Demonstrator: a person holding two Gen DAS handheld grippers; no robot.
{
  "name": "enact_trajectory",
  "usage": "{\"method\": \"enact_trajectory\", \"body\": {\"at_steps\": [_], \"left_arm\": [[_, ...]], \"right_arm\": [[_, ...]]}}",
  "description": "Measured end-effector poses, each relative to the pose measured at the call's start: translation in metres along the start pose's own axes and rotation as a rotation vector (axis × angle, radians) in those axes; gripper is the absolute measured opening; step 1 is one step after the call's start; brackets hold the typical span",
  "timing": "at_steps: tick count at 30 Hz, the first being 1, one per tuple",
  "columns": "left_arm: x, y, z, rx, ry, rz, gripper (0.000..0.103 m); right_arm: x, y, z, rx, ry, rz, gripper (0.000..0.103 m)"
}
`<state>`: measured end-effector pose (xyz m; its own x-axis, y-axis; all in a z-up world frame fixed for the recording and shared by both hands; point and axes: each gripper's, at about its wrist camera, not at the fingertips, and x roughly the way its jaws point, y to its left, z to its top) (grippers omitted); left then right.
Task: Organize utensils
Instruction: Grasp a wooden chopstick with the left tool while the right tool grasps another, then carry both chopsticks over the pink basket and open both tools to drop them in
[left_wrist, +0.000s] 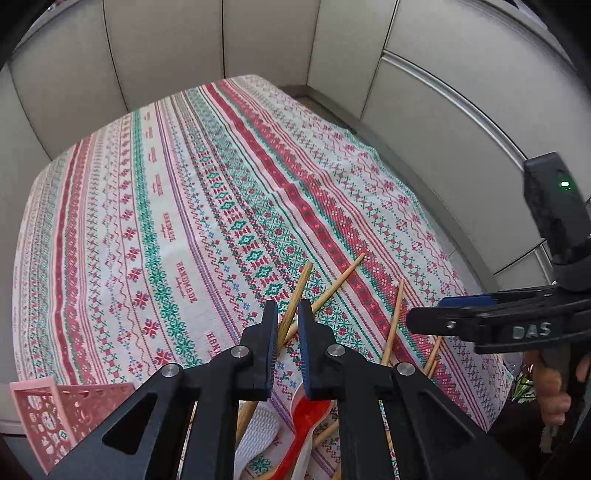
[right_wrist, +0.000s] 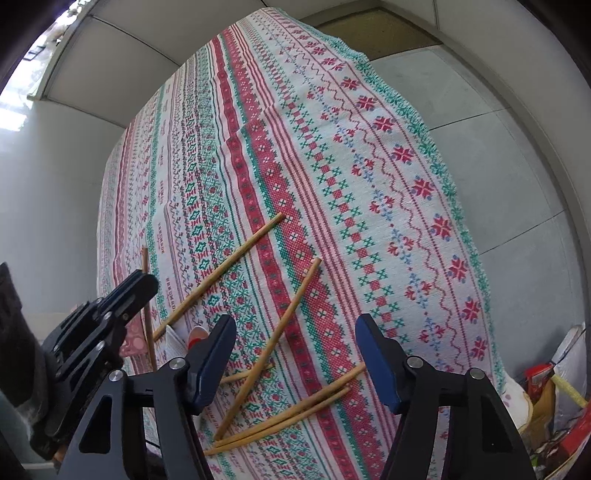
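Note:
Several wooden chopsticks lie scattered on the patterned tablecloth (left_wrist: 184, 184). My left gripper (left_wrist: 288, 308) is shut on one chopstick (left_wrist: 301, 280), which runs up between its pads and slants away from the cloth. The right wrist view shows that same left gripper (right_wrist: 142, 290) at the left with the stick (right_wrist: 144, 262) standing steeply in it. My right gripper (right_wrist: 295, 330) hangs open over the cloth. A loose chopstick (right_wrist: 291, 310) lies between its fingers, untouched. A pair of chopsticks (right_wrist: 295, 413) lies just below. A red spoon (left_wrist: 306, 417) and a white spoon (left_wrist: 258, 432) rest under the left gripper.
A pink perforated basket (left_wrist: 55, 413) stands at the near left table edge. Grey partition panels (left_wrist: 166, 48) enclose the table at the back and sides. Bags and boxes (right_wrist: 554, 391) are piled on the floor at the right. A hand (left_wrist: 554, 398) holds the right gripper (left_wrist: 428, 314).

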<state>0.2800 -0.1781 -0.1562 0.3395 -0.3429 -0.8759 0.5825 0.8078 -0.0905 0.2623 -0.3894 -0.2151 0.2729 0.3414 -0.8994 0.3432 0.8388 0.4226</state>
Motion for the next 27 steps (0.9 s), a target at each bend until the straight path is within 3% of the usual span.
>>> {"method": "enact_trajectory", "body": {"at_steps": [7, 13, 19, 27], "left_arm": [[-0.052, 0.011, -0.016, -0.04, -0.103, -0.02, 0.009], [-0.08, 0.024, -0.035, -0.07, -0.15, -0.023, 0.007], [-0.104, 0.036, -0.049, -0.098, -0.198, -0.021, 0.007], [-0.147, 0.051, -0.059, -0.142, -0.29, -0.038, 0.005]], "right_arm": [[0.026, 0.006, 0.005, 0.068, 0.023, -0.019, 0.032], [0.032, 0.016, 0.005, 0.07, -0.028, -0.084, 0.011], [0.032, 0.017, 0.005, 0.099, -0.057, -0.055, 0.01], [-0.027, 0.052, -0.009, -0.025, -0.208, 0.034, 0.007]]}}
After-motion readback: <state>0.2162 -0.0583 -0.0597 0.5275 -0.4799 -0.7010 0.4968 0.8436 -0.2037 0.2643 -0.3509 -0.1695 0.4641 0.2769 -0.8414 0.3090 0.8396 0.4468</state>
